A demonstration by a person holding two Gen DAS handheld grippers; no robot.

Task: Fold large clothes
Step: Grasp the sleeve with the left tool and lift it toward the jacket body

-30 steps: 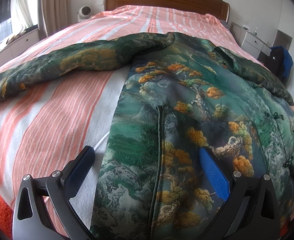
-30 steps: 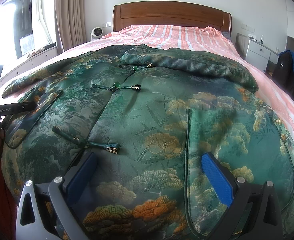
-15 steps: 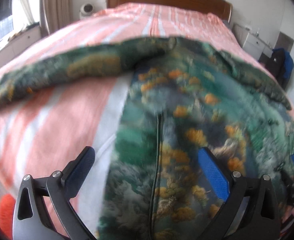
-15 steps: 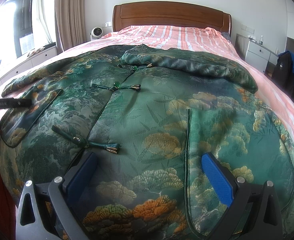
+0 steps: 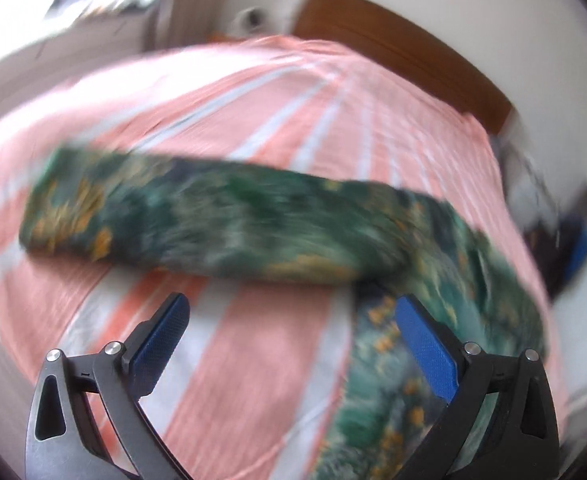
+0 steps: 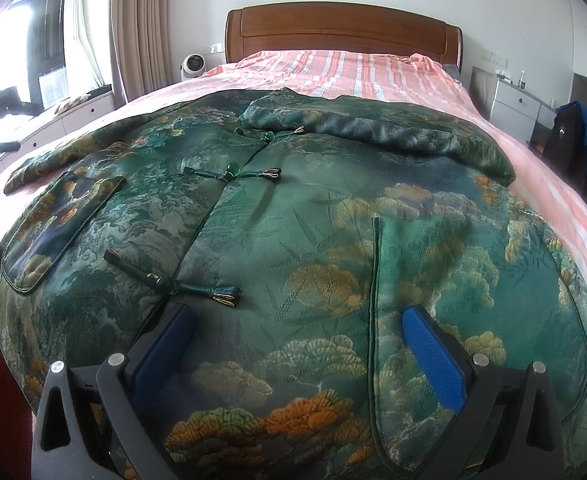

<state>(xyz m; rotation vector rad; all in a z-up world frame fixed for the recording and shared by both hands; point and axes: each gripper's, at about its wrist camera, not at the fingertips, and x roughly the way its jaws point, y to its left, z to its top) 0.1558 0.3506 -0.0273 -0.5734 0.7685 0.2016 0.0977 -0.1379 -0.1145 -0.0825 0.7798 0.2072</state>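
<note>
A large green brocade jacket (image 6: 313,240) with orange tree patterns lies front up on the striped bed, its frog buttons fastened. My right gripper (image 6: 297,344) is open and empty, low over the jacket's lower front, beside the right pocket seam. My left gripper (image 5: 289,336) is open and empty above the bedsheet, facing the jacket's left sleeve (image 5: 197,220), which stretches out sideways across the bed. The left wrist view is motion-blurred. The jacket's right sleeve (image 6: 393,132) lies folded across the chest below the collar.
The bed (image 6: 373,68) has a pink and white striped sheet and a wooden headboard (image 6: 341,32). A white nightstand (image 6: 513,108) and a dark bag with blue cloth (image 6: 577,144) stand at the right. A window bench (image 6: 65,116) and a small fan (image 6: 191,66) are at the left.
My left gripper has swung left and forward, off the jacket's body, and now faces the outstretched left sleeve. My right gripper has held still.
</note>
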